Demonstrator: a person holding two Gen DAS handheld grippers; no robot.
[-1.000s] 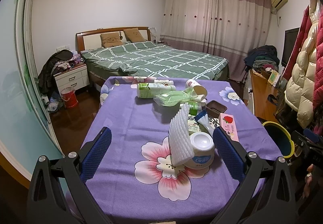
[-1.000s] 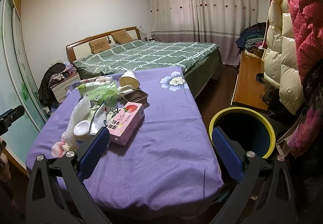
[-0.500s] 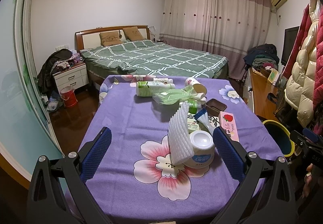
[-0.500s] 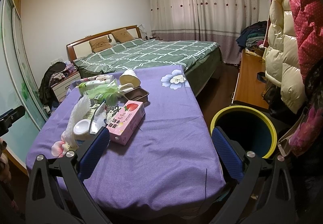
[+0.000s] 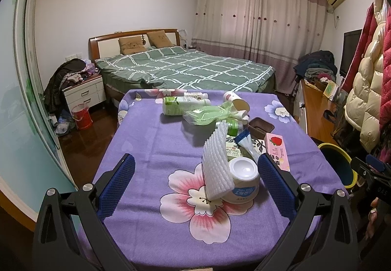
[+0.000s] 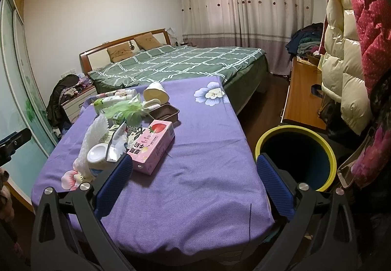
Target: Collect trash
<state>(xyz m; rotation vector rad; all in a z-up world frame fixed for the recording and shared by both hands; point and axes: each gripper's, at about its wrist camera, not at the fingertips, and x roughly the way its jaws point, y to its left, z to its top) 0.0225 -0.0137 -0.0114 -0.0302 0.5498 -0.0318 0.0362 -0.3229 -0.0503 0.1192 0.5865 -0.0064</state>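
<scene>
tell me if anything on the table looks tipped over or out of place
Yes. The white tub lies upside down on the purple tablecloth, with the foam net sleeve leaning against it. The green bottle and paper cup lie on their sides. Nothing looks spilled.

My two wrist cameras give even, rather dim indoor light with a cool cast; its source is out of frame. The curtains [image 5: 259, 19] are drawn. Shadows under the trash on the purple tablecloth [image 5: 151, 139] are soft. Fisheye bending curves the walls, and black vignetting fills the corners (strongest at the top). The middle is sharp; the edges soften.
</scene>
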